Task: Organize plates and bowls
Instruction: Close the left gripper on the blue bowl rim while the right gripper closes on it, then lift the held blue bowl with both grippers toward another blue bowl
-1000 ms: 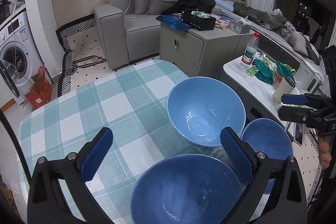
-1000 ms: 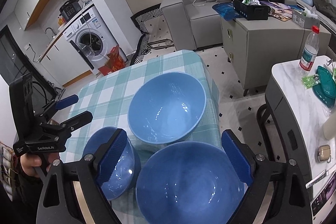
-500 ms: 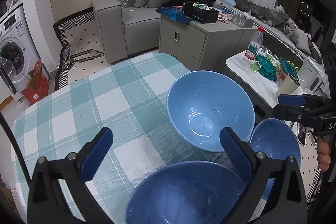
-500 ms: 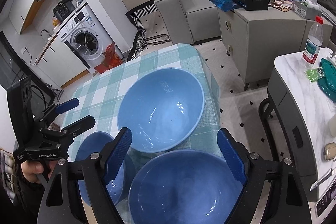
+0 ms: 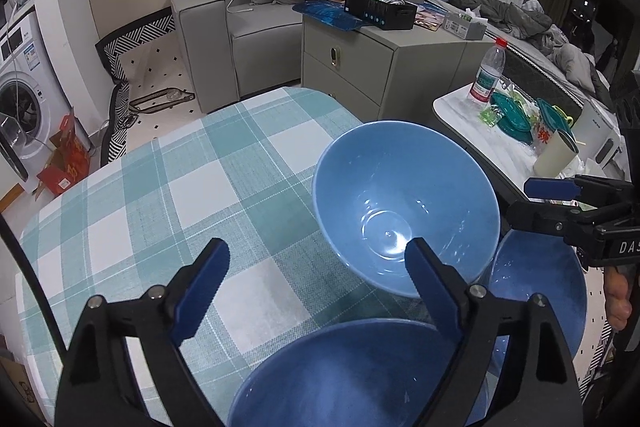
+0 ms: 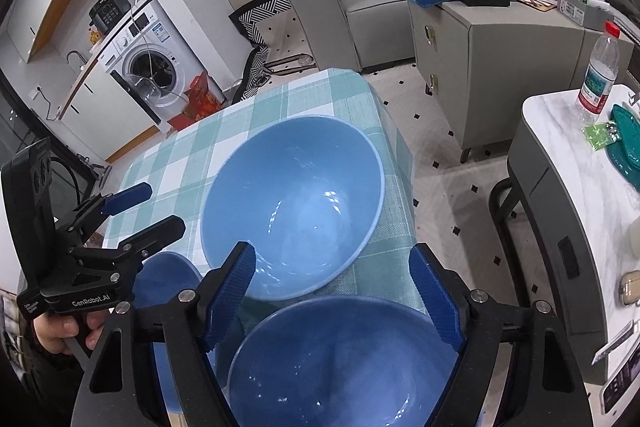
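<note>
Three blue bowls; both my grippers' jaws closing on nothing. I'd straddle the 6 o'clock bowl's [image 6: 344,363] rim squarely.

Wrist views angled down — close, shared bowls [image 5: 404,207]

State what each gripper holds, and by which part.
Nothing is held. The left gripper and the right gripper hang over the blue bowls, jaws closing with no pad on any rim.
</note>
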A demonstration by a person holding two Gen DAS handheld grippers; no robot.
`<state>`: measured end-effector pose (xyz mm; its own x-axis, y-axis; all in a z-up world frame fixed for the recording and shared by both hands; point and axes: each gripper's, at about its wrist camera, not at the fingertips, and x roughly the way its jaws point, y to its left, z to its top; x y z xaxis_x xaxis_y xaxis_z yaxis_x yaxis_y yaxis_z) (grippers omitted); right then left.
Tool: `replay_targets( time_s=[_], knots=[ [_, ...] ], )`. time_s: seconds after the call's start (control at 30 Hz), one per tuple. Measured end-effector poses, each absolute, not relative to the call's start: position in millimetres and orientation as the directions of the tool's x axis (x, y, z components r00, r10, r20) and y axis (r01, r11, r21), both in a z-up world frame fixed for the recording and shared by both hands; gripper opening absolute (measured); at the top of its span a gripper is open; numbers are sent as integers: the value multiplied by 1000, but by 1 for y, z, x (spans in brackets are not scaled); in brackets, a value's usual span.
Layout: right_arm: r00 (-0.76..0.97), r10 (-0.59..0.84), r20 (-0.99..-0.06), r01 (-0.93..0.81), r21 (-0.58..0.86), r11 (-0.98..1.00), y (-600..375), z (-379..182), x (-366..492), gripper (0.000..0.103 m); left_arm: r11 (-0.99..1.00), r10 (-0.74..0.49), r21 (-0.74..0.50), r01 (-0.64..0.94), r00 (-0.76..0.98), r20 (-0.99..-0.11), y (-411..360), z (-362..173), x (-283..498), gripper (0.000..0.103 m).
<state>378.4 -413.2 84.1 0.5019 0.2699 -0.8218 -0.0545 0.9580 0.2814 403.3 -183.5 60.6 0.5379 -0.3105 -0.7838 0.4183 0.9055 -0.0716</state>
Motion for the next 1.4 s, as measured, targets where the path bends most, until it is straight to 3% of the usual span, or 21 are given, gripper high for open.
replay_targets(
  time_s=[0.1,0.17,0.33,0.6,0.9,1.17,1.4],
  knots=[
    [497,266,-826,-52,278,959,-412,81,382,81,906,-310,-76,417,531,-788,-184,57,406,88],
    [492,266,-829,-52,277,960,-412,78,383,79,904,-311,-81,419,517,-797,-185,53,409,73],
    [480,260,-838,-50,270,962,-410,71,387,78,903,-312,-94,420,491,-814,-189,44,414,64],
    [465,258,-847,-51,265,963,-408,64,392,74,899,-316,-101,426,472,-823,-195,37,418,59],
    [458,257,-851,-53,262,964,-406,58,395,72,898,-319,-110,426,458,-830,-197,34,423,47],
    [448,262,-855,-60,264,963,-404,53,396,60,886,-330,-111,450,443,-834,-204,31,421,31],
    [445,262,-856,-60,263,963,-403,51,396,46,883,-325,-101,459,442,-836,-208,30,419,27]
  ],
)
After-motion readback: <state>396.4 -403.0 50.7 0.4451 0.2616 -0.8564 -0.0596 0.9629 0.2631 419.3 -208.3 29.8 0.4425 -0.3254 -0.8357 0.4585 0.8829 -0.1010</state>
